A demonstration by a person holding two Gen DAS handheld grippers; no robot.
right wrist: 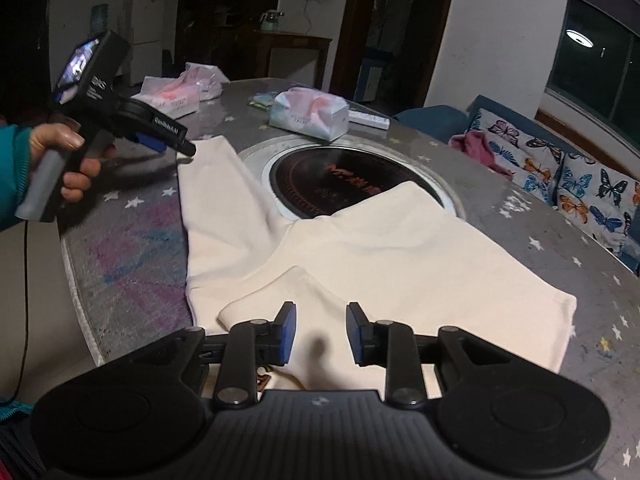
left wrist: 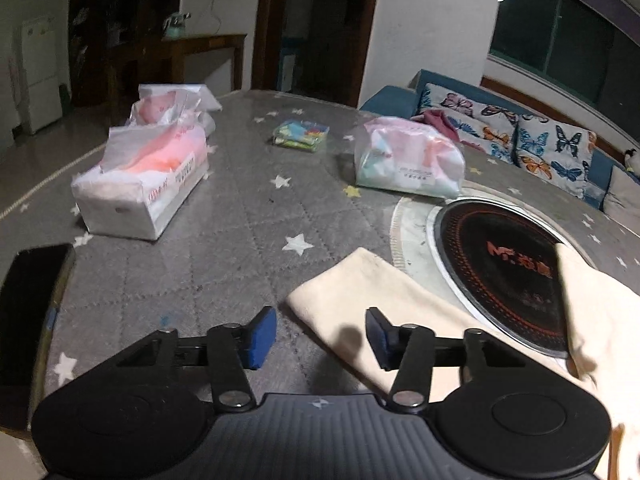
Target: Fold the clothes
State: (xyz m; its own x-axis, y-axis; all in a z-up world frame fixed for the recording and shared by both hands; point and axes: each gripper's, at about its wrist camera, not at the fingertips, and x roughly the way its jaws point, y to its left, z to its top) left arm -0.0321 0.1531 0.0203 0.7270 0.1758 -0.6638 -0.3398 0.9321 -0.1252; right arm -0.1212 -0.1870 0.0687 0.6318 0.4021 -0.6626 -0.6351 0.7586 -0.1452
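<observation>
Dim indoor light, soft blur, fisheye-bent edges.

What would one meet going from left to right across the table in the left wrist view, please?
Black phone → nearest tissue pack → small colourful packet → pastel tissue pack → black round cooktop → butterfly cushions. The cream garment lies nearest, under the open left tongs.
</observation>
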